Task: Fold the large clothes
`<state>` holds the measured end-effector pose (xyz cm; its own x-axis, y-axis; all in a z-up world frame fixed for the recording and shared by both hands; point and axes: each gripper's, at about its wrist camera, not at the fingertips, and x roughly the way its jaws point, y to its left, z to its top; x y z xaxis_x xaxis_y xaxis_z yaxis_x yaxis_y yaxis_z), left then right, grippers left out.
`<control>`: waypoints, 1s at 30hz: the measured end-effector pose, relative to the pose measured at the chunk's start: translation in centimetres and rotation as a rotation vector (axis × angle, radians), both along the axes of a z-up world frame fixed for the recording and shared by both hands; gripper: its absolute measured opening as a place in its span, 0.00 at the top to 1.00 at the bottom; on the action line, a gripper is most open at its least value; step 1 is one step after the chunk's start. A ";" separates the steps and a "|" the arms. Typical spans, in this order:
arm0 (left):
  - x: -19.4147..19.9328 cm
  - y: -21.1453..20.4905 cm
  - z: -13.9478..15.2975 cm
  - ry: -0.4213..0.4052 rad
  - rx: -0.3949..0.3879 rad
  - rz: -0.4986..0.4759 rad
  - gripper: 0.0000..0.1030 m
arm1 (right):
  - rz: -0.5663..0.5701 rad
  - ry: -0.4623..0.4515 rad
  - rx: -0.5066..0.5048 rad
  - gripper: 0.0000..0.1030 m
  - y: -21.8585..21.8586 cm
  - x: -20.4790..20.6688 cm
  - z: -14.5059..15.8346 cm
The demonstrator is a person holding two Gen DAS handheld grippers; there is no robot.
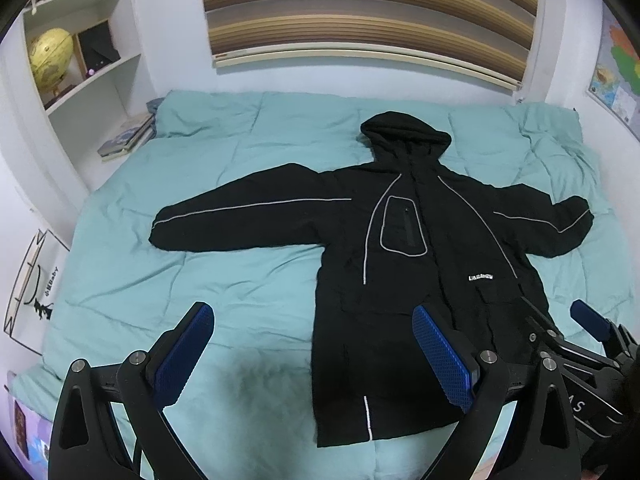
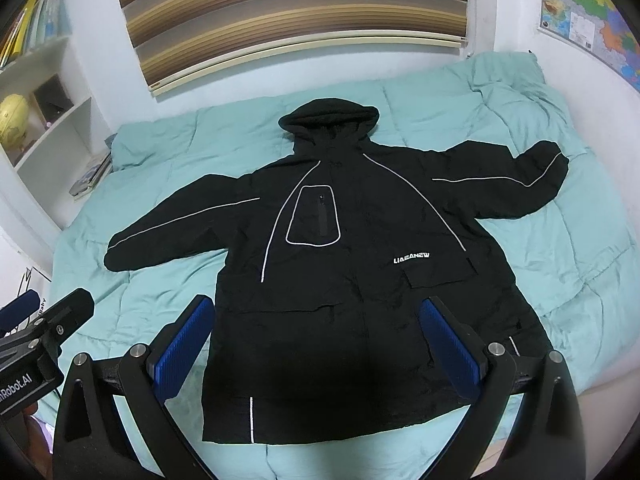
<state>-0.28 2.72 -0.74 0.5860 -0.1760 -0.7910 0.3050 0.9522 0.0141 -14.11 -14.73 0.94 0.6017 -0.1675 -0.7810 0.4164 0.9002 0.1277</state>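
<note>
A large black hooded jacket (image 1: 420, 248) (image 2: 360, 264) with thin white piping lies spread face up on a teal quilt (image 1: 208, 264) (image 2: 580, 264), both sleeves out to the sides, hood toward the wall. My left gripper (image 1: 314, 320) hovers open above the jacket's lower left hem and the bare quilt beside it, holding nothing. My right gripper (image 2: 316, 312) is open too, poised over the jacket's lower middle, nothing between its blue pads. Each gripper shows at the edge of the other's view: the right gripper (image 1: 592, 332) and the left gripper (image 2: 44, 312).
A white bookshelf (image 1: 80, 80) with a yellow globe (image 1: 52, 58) and books stands left of the bed. A striped blind (image 1: 372, 16) hangs on the wall behind the hood. A map (image 2: 592, 12) is pinned on the right wall. Bare quilt surrounds the jacket.
</note>
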 end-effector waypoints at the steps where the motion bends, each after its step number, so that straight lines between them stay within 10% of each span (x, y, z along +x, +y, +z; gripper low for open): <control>1: -0.1 -0.1 0.0 -0.002 0.002 -0.006 0.03 | 0.002 0.001 0.001 0.00 0.0 0.1 -0.1; 30: -0.5 -7.0 0.3 0.003 0.027 0.083 0.03 | 0.066 0.039 0.030 0.00 -6.5 1.1 -1.0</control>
